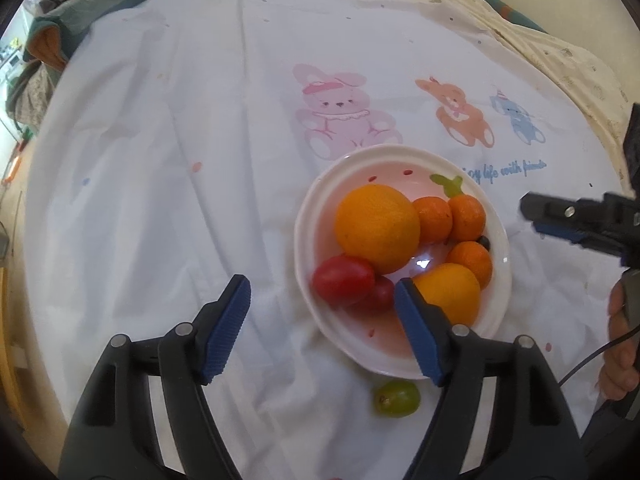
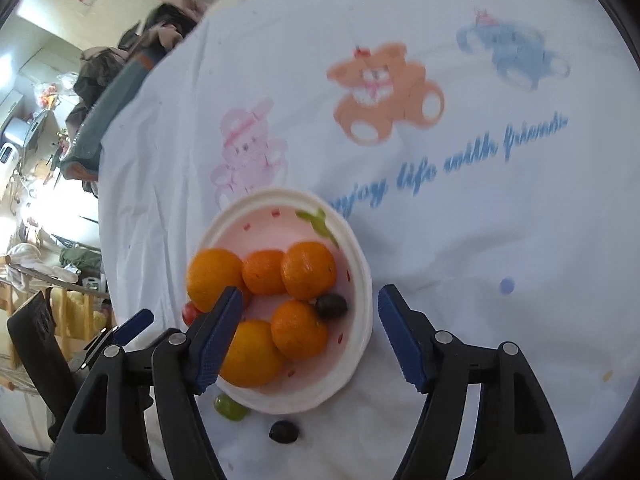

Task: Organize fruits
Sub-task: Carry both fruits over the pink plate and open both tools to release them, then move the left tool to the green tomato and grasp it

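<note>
A white and pink bowl (image 1: 500, 284) (image 2: 360, 280) stands on the cloth and holds a large orange (image 1: 376, 226), several small oranges (image 1: 432, 218) (image 2: 308, 270), red tomatoes (image 1: 342, 280) and a dark grape (image 2: 331, 306). A green grape (image 1: 397, 398) (image 2: 230, 407) lies on the cloth beside the bowl's near rim. A dark grape (image 2: 283, 432) lies on the cloth next to it. My left gripper (image 1: 324, 326) is open and empty over the bowl's near left edge. My right gripper (image 2: 308, 338) is open and empty above the bowl; it also shows in the left wrist view (image 1: 560, 220).
The white cloth (image 1: 180, 160) has printed bears and blue lettering (image 2: 460, 160). Piled clothes (image 1: 48, 40) and room clutter (image 2: 48, 140) lie beyond its left edge. A patterned cream cover (image 1: 560, 52) lies at the far right.
</note>
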`<state>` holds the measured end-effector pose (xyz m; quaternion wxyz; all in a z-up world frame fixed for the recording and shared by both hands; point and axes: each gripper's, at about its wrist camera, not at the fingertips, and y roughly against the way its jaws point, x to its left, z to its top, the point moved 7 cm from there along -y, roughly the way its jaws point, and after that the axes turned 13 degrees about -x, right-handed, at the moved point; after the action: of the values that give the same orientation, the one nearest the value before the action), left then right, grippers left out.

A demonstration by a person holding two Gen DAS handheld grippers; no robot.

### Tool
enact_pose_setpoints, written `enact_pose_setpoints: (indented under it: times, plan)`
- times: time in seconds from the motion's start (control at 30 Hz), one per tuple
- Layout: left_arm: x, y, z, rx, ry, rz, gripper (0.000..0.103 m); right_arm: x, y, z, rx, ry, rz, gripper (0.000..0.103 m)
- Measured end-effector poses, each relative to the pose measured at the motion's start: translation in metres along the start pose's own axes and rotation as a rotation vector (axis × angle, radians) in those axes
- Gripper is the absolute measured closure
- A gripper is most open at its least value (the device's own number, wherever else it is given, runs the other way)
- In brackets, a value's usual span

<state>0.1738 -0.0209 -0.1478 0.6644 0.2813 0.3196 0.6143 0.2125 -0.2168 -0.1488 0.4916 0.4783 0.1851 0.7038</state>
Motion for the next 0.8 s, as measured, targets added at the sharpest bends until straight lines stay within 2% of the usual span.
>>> enact_pose_setpoints:
  times: [0.17,0.43,0.6,0.8]
  plan:
    - [0.007,0.012,-0.008,0.009,0.013,0.008,0.031,0.007,0.020,0.005,-0.042,0.019,0.004,0.030]
    - [0.004,0.047,-0.022,0.011,0.014,-0.027,0.031,0.014,0.058,-0.003,-0.089,0.020,-0.005,0.030]
    - [-0.009,0.056,-0.043,0.050,-0.058,-0.056,0.031,0.008,0.072,-0.026,-0.078,0.023,-0.032,0.030]
    - [-0.024,0.039,-0.080,0.111,-0.177,-0.094,0.036,-0.003,0.082,-0.059,-0.043,-0.041,-0.064,0.030]
